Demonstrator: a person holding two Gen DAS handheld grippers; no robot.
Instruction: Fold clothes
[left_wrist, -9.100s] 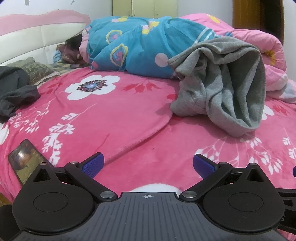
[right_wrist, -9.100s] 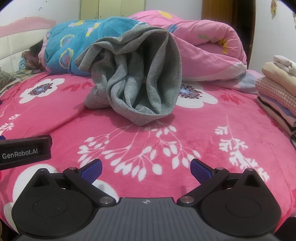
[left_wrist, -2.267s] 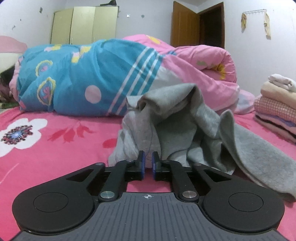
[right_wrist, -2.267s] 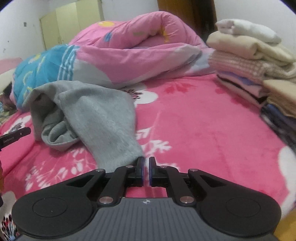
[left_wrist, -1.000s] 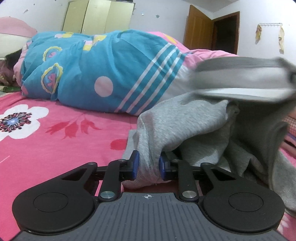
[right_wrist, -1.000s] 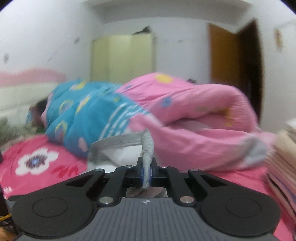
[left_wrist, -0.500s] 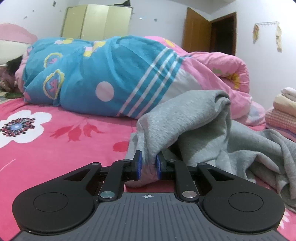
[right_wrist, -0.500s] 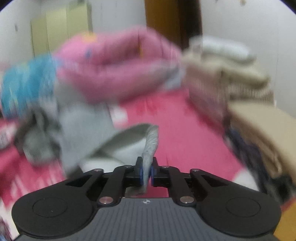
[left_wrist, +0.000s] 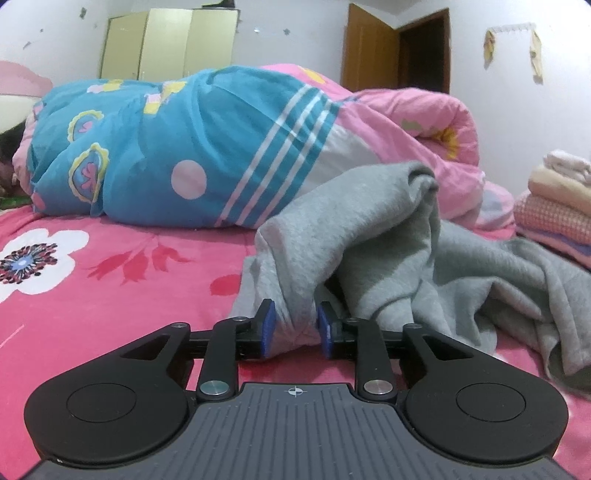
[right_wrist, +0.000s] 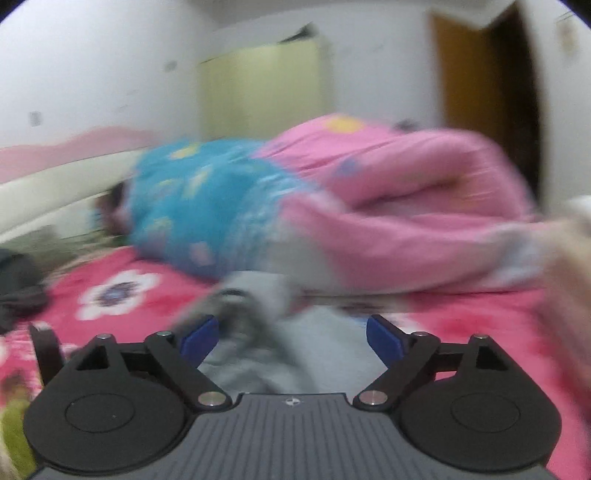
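A crumpled grey garment (left_wrist: 388, 229) lies on the pink flowered bedspread (left_wrist: 110, 295). My left gripper (left_wrist: 295, 325) sits low at its near left corner. A bunched fold fills the gap between the blue pads (left_wrist: 267, 326) and touches both, while the jaws are opening. The right wrist view is motion-blurred. There my right gripper (right_wrist: 291, 338) has its jaws spread wide and still opening. The grey garment (right_wrist: 314, 354) lies on the bed below and beyond them, and neither pad touches it.
A rolled blue and pink quilt (left_wrist: 221, 147) runs across the bed behind the garment, with a person's head (left_wrist: 7, 147) at its left end. Folded clothes (left_wrist: 554, 206) are stacked at the right. A dark garment (right_wrist: 18, 288) lies at the far left.
My right gripper has let go of the grey edge and spread wide, swinging back toward the quilt. The lifted cloth has dropped onto the bed. My left jaws stand wider around the fold.
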